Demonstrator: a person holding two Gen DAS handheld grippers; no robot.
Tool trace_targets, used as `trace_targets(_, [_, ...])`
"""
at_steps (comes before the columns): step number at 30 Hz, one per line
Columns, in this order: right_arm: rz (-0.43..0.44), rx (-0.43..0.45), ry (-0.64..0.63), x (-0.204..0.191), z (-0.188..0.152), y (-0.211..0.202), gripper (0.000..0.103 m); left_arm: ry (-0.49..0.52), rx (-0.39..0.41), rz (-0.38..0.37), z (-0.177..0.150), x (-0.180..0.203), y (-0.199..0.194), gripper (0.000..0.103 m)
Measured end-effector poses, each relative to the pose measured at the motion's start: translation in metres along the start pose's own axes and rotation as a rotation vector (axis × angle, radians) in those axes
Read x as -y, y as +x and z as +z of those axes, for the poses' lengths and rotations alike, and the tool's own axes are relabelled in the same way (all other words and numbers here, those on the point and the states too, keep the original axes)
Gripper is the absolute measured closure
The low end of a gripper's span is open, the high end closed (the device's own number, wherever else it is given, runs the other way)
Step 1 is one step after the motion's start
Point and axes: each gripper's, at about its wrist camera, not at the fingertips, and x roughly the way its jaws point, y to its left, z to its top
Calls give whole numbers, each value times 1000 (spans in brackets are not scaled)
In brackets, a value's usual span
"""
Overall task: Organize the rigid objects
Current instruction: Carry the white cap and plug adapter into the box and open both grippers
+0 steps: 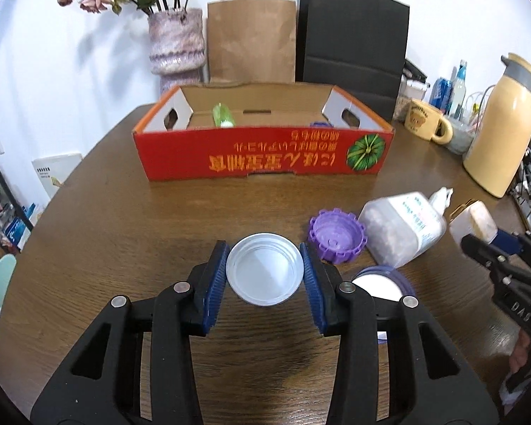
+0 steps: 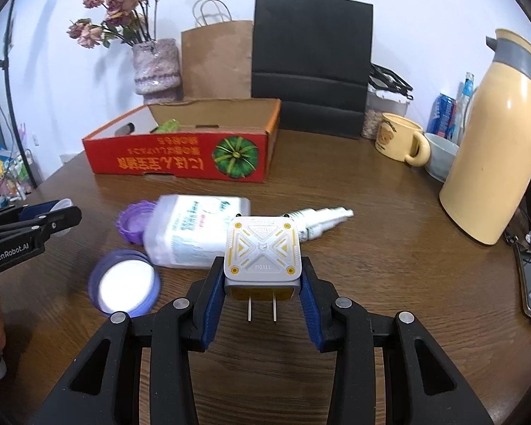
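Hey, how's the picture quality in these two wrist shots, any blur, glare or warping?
Left wrist view: the red box lettering and the white bottle are motion-smeared; fisheye bends the table edge. Right wrist view: the charger is sharp, the lavender lid is blown out, and the table shows glare.

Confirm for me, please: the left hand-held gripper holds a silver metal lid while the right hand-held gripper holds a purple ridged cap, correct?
Not quite. The right hand-held gripper holds a white charger plug, as the right wrist view shows; the purple ridged cap lies on the table. The left hand-held gripper does hold the silver metal lid.
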Motion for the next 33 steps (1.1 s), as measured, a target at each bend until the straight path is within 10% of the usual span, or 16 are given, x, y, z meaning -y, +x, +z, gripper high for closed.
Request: trace_targets(33, [58, 131, -13, -41, 89, 19, 60, -101, 161, 7, 97, -22, -2, 66])
